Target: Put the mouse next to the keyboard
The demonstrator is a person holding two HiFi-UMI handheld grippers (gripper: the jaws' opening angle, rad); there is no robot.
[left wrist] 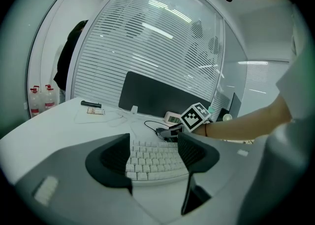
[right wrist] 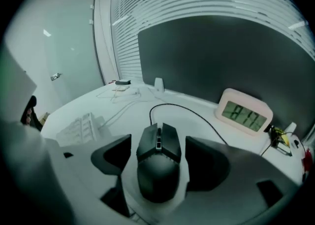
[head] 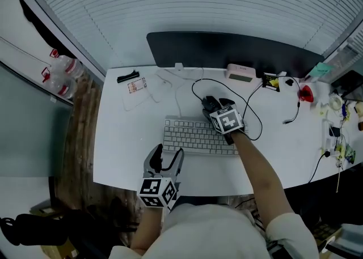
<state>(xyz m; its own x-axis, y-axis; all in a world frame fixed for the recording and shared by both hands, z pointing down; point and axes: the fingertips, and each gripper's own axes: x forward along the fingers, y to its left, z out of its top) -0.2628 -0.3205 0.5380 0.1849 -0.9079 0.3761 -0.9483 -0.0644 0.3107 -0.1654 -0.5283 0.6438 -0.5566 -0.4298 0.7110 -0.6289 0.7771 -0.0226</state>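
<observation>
A black wired mouse (head: 209,102) (right wrist: 157,172) lies on the white desk (head: 125,139) just behind the right end of the white keyboard (head: 193,136) (right wrist: 78,128). My right gripper (head: 218,106) (right wrist: 158,152) straddles the mouse, one jaw on each side. A thin strip of desk shows between each pad and the mouse, so it stands open. My left gripper (head: 166,158) (left wrist: 150,152) hovers open and empty over the desk's front edge, facing the keyboard (left wrist: 147,167).
A dark monitor (head: 232,51) spans the back of the desk, with a pale digital clock (head: 240,73) (right wrist: 244,114) before it. The mouse cable (head: 252,117) loops to the right. A black clip (head: 128,76), a card (head: 136,85) and thin white cables lie back left; clutter fills the right end.
</observation>
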